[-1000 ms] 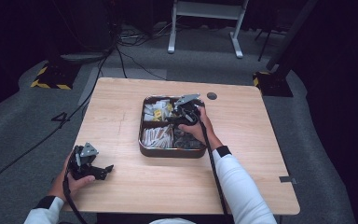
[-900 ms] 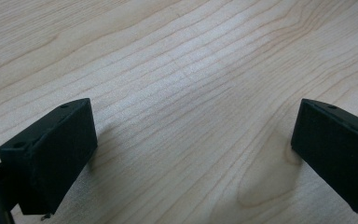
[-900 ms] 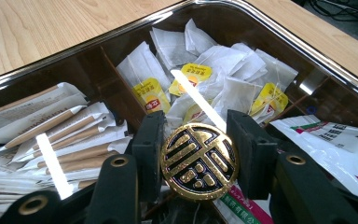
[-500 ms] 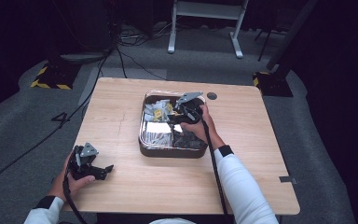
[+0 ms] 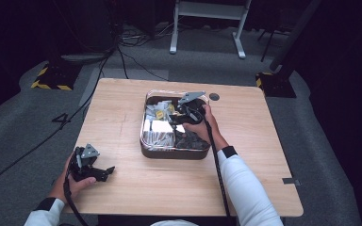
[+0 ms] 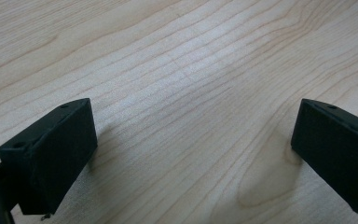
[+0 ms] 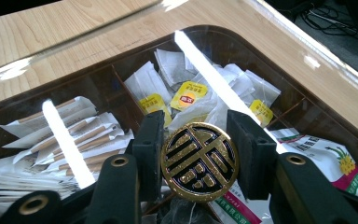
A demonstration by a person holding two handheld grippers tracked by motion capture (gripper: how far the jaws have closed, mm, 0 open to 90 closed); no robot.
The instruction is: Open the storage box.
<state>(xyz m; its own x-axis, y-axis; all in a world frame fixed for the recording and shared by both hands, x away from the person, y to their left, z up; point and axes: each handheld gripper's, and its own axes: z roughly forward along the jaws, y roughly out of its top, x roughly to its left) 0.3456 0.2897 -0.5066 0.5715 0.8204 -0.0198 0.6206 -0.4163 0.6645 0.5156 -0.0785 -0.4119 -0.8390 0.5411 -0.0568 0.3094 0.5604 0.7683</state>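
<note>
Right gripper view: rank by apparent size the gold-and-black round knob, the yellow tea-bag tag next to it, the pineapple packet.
1. Gold-and-black round knob, though nearest the camera.
2. Pineapple packet, partly hidden by the jaw.
3. Yellow tea-bag tag.

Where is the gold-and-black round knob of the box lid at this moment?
In the right gripper view, the knob sits between the right gripper jaws, on the clear lid over the tea bags.

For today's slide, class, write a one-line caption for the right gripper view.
Right gripper clamps the round gold knob of a clear lid over a box of tea bags.
</note>
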